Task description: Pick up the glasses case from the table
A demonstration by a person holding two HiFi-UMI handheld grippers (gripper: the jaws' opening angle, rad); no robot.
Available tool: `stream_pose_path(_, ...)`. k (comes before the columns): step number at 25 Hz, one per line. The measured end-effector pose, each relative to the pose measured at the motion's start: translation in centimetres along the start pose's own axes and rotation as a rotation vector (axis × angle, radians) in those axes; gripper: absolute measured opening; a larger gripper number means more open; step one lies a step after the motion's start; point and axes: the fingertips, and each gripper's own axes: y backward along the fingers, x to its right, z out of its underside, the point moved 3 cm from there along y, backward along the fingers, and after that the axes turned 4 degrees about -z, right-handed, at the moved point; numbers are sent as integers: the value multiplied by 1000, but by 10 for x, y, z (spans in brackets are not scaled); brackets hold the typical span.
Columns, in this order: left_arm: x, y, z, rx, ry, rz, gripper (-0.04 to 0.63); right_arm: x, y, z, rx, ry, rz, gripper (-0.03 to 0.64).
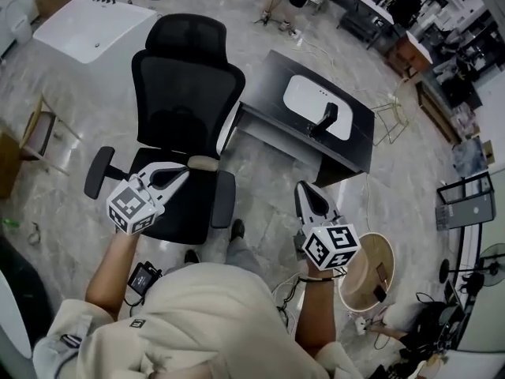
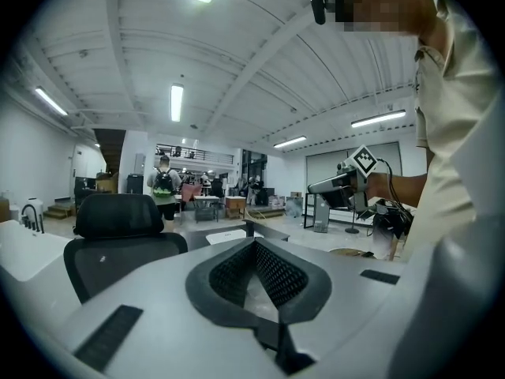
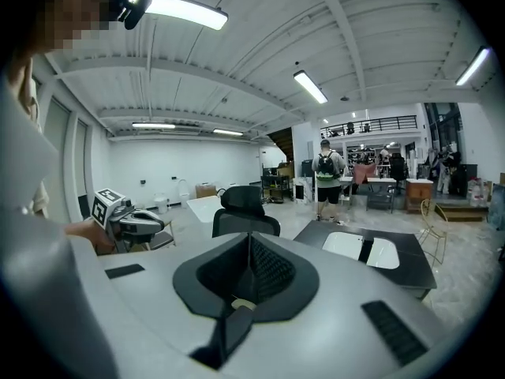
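Black glasses case on dark tbl

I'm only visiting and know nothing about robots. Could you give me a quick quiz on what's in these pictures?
1. True or false: the right gripper is touching the glasses case.
2. Where does the glasses case lie? A) on the white mat on the black table; B) on a chair seat; C) on the floor.
3. Fill in: the left gripper has its jaws ____ (open or shut).

Key: 1 false; 2 A; 3 shut.
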Motion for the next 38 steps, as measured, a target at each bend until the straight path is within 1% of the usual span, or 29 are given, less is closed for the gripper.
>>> stream_pose_path(4,-24,-20,10,-47,0,-50,15,25,-48,2,-11,-20,-65,26)
stream_pose_path(6,-34,-32,14,-71,14,-82,15,38,-72,3,-27,-22,-111,26)
stream_pose_path(10,-52,-55,11,-87,47,-127,15,62,-115,-10,-47,-16,-185,26)
stream_pose_path(15,-74,-82,18,-128,56,-147,15,83,-160,-20,-75,-5,-241,26)
stream_pose_path(20,-93,-101,41,-190,73,-146,15,90,-195,-15,-107,-14,-284,26)
stream_pose_path(24,-109,-116,69,-238,98,-142,15,93,-214,-1,-142,-23,-311,26)
stream_pose_path(28,-127,-132,105,-300,136,-131,15,98,-227,14,-180,-41,-318,26)
stream_pose_path(34,-149,-162,166,-388,180,-98,17,119,-235,44,-245,-67,-295,26)
stream_pose_path(38,-160,-185,205,-439,185,-69,17,136,-239,66,-283,-86,-275,26)
